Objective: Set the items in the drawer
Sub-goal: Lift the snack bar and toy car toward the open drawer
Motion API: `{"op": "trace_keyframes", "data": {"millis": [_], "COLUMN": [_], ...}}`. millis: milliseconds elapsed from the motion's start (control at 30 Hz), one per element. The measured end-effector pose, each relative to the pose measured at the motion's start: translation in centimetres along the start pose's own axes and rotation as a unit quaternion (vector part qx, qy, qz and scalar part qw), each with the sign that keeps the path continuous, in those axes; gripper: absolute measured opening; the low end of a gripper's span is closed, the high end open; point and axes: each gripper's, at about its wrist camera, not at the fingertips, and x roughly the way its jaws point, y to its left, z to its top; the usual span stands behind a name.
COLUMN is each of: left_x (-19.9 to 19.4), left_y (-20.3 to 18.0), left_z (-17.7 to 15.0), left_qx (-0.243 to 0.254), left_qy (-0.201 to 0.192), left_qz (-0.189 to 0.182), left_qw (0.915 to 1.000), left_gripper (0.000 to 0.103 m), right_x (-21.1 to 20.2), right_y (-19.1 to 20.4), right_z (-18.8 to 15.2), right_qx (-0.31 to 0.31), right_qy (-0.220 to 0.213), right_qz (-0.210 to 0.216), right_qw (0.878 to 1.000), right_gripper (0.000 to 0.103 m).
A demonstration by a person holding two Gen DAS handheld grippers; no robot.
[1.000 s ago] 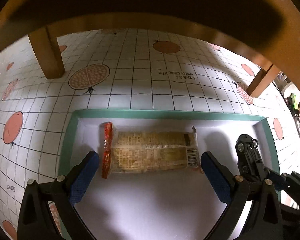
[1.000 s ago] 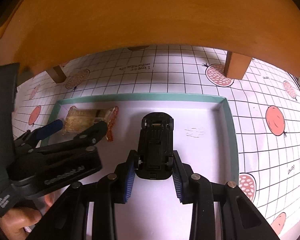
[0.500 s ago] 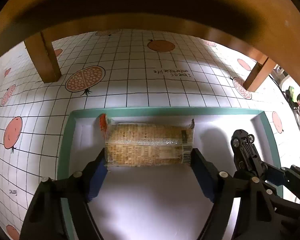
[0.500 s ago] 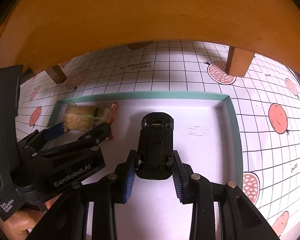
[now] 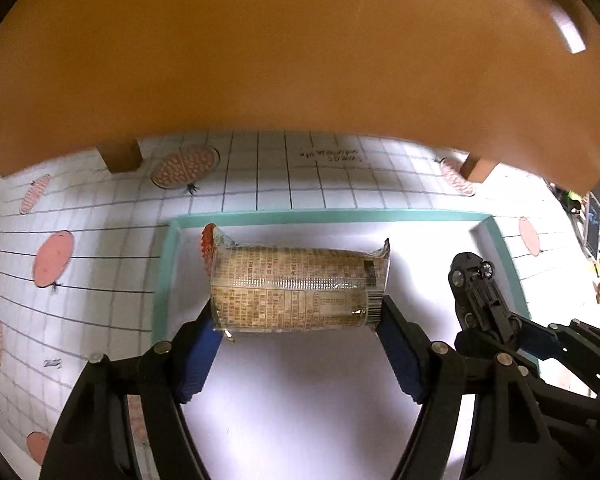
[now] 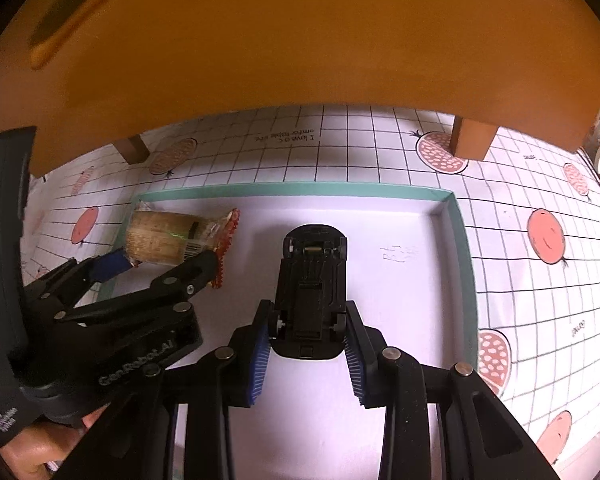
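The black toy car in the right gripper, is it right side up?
No. The black toy car shows its underside and axles, clamped between the right gripper pads.

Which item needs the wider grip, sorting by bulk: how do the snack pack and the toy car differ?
The snack pack is a tan, printed, crinkly wrapper; the toy car is hard black plastic. The pack lies crosswise, spanning wide-set fingers; the car points away, underside up, between narrow-set fingers. Both are gripped over the teal-rimmed tray.

One snack packet (image 5: 296, 294), one toy car (image 6: 312, 288) — two claws.

Snack packet (image 5: 296, 292) print too small to read
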Motion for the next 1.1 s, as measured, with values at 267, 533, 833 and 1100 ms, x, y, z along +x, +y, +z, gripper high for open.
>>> {"op": "trace_keyframes", "data": {"millis": [267, 533, 833, 1100], "left_x": [-6.3, -14.4, -21.7, -27.1], "left_y": [-0.9, -1.6, -1.9, -1.2], "left_z": [0.0, 0.8, 2.4, 4.7], "left_qx": [0.014, 0.022, 0.028, 0.024], "left_qy": [-0.049, -0.123, -0.197, -0.251], "left_qz": [-0.012, -0.028, -0.034, -0.036], "left_qw": [0.9986, 0.9917, 0.9793, 0.9671], "left_gripper": [0.076, 0.076, 0.076, 0.076], "right_x": [-5.0, -11.8, -19.2, -24.8], "right_y": [0.7, 1.6, 2.7, 4.0], "right_z": [-0.9, -1.6, -1.0, 0.8], "right_qx": [-0.008, -0.02, -0.028, -0.04], "right_qy": [-0.038, -0.094, -0.17, -0.225], "right_qz": [-0.004, -0.002, -0.001, -0.003], "right_qw": [0.999, 0.995, 0.985, 0.973], "right_gripper": [0.036, 0.036, 0.036, 0.036]}}
